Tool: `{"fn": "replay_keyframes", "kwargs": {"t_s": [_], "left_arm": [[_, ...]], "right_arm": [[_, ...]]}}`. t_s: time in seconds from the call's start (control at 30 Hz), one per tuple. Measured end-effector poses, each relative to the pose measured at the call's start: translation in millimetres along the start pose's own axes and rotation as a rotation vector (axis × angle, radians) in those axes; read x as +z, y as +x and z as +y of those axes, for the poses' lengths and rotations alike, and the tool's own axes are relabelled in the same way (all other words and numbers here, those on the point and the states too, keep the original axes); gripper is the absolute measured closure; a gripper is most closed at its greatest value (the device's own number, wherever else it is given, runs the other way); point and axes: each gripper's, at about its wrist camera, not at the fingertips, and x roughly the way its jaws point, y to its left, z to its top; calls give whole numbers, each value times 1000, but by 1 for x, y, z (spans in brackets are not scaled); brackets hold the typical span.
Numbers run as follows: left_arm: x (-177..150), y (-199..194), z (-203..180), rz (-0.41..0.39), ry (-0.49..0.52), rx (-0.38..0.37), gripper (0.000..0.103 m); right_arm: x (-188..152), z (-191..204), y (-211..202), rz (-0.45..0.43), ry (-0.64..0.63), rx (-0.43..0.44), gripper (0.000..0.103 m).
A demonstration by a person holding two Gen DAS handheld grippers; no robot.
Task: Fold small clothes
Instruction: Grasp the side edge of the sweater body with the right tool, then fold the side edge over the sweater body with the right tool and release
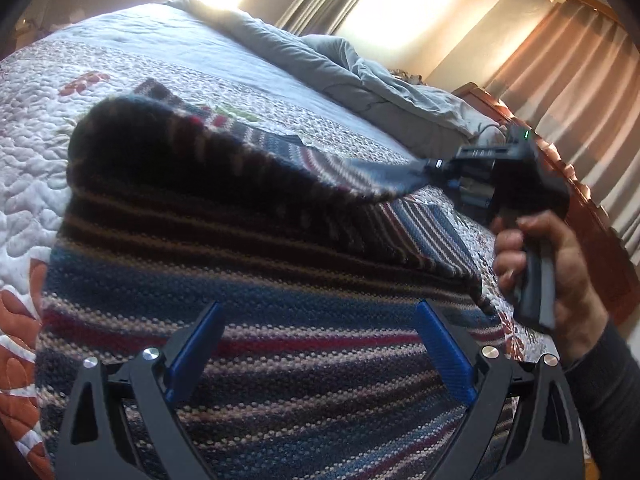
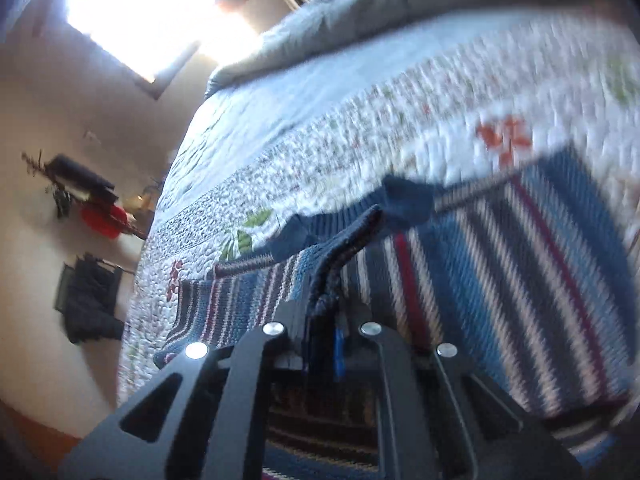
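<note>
Two tongs work one striped knit sweater, which lies spread over the quilted bed. The right tongs are clamped tight on a bunched blue edge of it and hold that part lifted above the rest, apparently to carry it across for a fold. The left tongs hang wide open and empty just above the body, probably ready to pin it flat

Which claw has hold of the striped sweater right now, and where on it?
The right claw pinches the striped sweater at a ribbed edge, lifting it. The left claw is open, holding nothing.
</note>
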Motion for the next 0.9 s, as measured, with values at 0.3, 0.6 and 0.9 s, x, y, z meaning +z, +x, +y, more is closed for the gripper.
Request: {"fn": "replay_keyframes", "kwargs": {"t_s": [0.3,0.6,0.9], "left_arm": [[-6,9,-7,31,13,-18,7],[-5,11,-4,40,1,-28,7],[-1,12,1,52,-5,-34,7]], "right_arm": [[29,-36,-46,-59,-25,-59,96],[-9,-103,-24,2,120,-62,96],[-27,-139,-20,75,291,7,73]]}}
